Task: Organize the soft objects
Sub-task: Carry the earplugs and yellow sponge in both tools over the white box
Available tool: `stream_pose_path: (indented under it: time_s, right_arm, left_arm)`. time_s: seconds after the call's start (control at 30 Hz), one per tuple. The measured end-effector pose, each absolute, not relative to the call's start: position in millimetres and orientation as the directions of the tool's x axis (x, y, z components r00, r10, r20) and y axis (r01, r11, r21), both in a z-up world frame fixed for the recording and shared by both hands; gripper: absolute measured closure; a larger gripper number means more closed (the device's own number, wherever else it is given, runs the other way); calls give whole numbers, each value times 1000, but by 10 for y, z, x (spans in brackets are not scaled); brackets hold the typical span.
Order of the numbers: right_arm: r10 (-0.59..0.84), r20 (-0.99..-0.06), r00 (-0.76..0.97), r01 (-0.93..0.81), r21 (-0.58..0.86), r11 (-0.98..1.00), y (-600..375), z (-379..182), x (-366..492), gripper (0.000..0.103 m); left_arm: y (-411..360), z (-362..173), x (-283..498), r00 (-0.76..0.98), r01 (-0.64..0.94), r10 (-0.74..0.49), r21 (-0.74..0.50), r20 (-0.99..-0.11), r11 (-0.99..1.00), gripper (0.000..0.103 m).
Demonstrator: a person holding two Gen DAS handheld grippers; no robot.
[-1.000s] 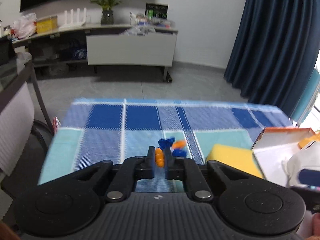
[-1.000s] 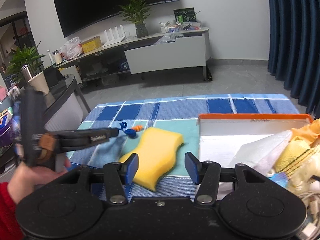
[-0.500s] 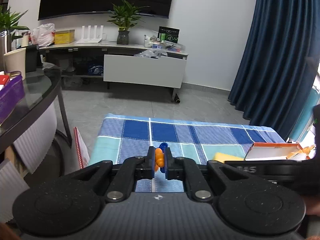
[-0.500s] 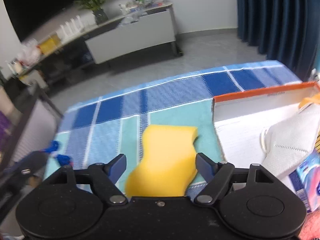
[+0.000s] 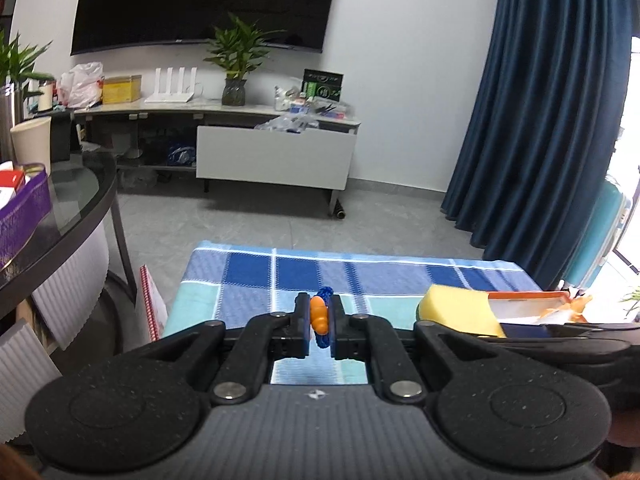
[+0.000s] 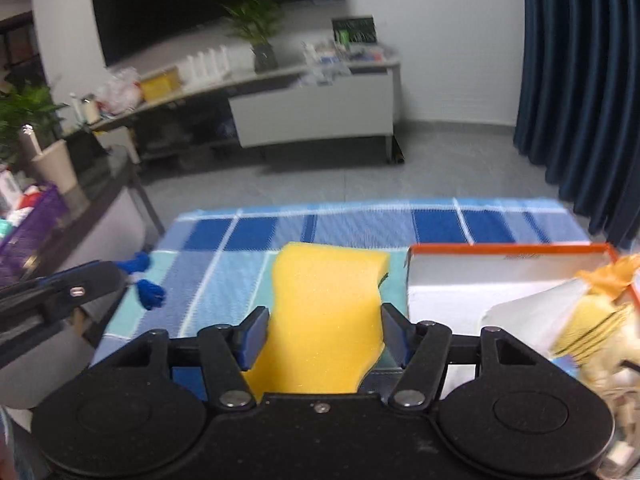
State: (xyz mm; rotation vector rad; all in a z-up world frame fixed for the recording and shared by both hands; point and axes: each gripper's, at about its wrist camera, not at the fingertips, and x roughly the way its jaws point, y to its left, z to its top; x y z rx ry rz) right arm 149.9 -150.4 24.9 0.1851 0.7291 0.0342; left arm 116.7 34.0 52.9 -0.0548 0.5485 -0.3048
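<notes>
Orange foam earplugs on a blue cord sit pinched between the pads of your left gripper, whose jaws are pressed nearly together because the plugs are so small and would slip out of any looser hold. You carry them clear of the blue checked tablecloth, apparently on the way to the orange-rimmed box at the cloth's right end, where other soft things already lie.

Your right gripper is spread wide, one jaw on each side of the yellow sponge. Those jaws have just been closing in a little with the sponge between them. The blue pads look to be at or just beside its edges, but I cannot tell whether they squeeze it yet. The wide stance suits the sponge, which needs a broad bite across its waist. It lies on the cloth just beside the box.

From the left wrist you see the orange plugs themselves, which the right wrist view does not show; there only the blue cord's ends dangle from the left gripper's tip at the frame's left. The right wrist view, in turn, shows the box's white inside and its contents; the left view catches only a corner of the box and one end of the sponge.
</notes>
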Motion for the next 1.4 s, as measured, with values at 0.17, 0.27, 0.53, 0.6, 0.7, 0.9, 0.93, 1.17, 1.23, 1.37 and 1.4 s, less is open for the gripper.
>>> stream_pose_path:
  time_s: [0.17,0.27,0.53,0.6,0.7,0.9,0.93,1.17,1.23,1.37,1.4]
  right_arm:
    - [102,-614,783,-8,155,988,-1623,542,1094,30]
    - [103,-606,789,-3,164,986,-1730,636,899,30]
    - [83,-576,813,9,155,988,-1994,827,404,29]
    - [79,-571,817,18,162,987,-2093,860,301,29]
    - [60,-560,826,38,162,986,-2210,911,153,29]
    - [29,-543,839,77,170,982,-2441,974,-107,29]
    - [25,-542,840,82,172,982,-2465,979,-130,29]
    - [-4,-526,851,109,171,979,-2649,1031,-363,29]
    - [-4,-523,852,113,177,978,-2681,1047,-402,29]
    - [-16,-519,855,124,174,977,-2745,1065,-490,29]
    - [-19,-517,856,126,173,977,-2761,1067,-513,29]
  left_arm:
    - [161,650,920,816,279,-298,-114,-495,953,92]
    - [69,685,788,815,278,-297,-113,-498,954,92]
    - [-187,761,451,810,303,-309,-95,-499,948,92]
    - [-243,778,374,809,312,-314,-88,-497,946,92]
    - [-341,812,260,808,333,-332,-87,-486,939,92]
    - [-534,843,82,801,370,-366,-90,-473,925,92]
    - [-556,848,56,802,372,-368,-88,-471,924,92]
    - [-689,862,-88,799,389,-377,-75,-468,918,92]
    - [-711,867,-109,795,396,-384,-78,-470,915,92]
    - [-773,859,-175,793,403,-389,-75,-469,912,92]
    - [-789,853,-182,792,403,-389,-75,-471,912,92]
